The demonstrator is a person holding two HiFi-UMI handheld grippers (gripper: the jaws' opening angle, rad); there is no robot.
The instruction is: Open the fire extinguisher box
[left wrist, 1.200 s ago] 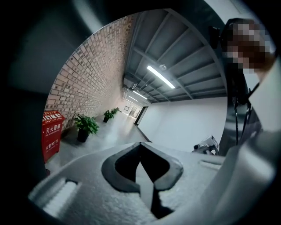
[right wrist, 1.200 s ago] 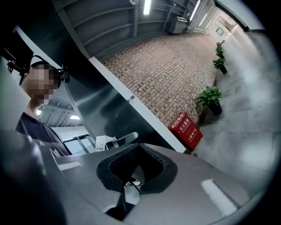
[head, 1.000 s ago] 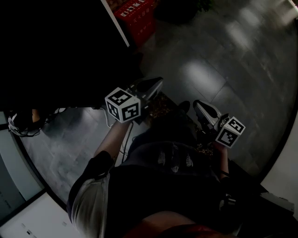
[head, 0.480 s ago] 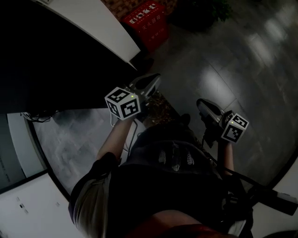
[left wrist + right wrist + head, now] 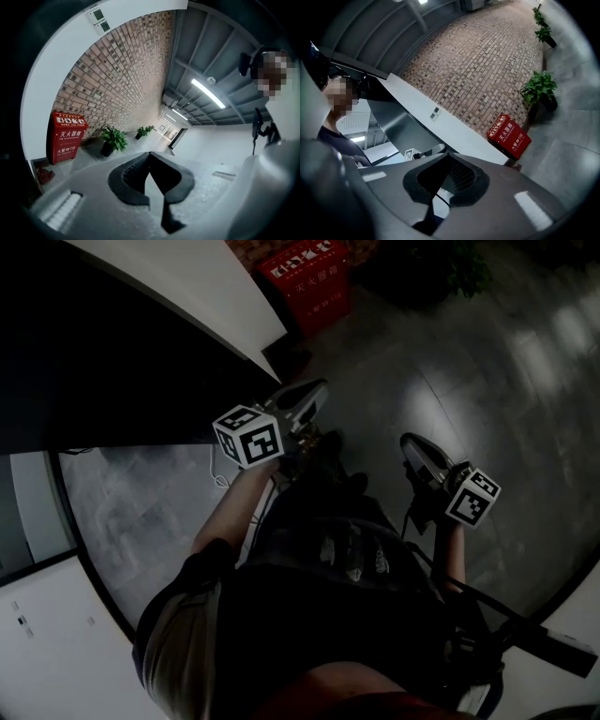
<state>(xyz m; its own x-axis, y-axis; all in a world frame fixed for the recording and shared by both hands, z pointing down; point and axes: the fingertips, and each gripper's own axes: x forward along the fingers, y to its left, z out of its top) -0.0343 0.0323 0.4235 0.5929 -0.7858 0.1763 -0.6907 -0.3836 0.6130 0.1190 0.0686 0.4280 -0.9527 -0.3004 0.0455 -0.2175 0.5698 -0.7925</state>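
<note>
We find the left gripper (image 5: 150, 154) with its jaws pressed together at the tips and nothing between them, and the right gripper (image 5: 449, 156) looks closed and empty in the same way. Both are held out level in front of the body and touch nothing. Beyond the left jaws, the red fire extinguisher box (image 5: 65, 137) stands at the middle left of the left gripper view, on the grey floor (image 5: 140, 145) against the foot of the brick wall (image 5: 122, 79). A potted plant (image 5: 112, 139) stands just beside it. In the right gripper view the box sits at the middle right, and in the head view it is at the top centre, well apart from both grippers. We judge that the task has hardly begun: the box front appears shut, and the approach, the grip on its door and the pull all remain. We cannot make out any latch or handle, as the box is too small, and the head view is dark and crops the top of the box.
</note>
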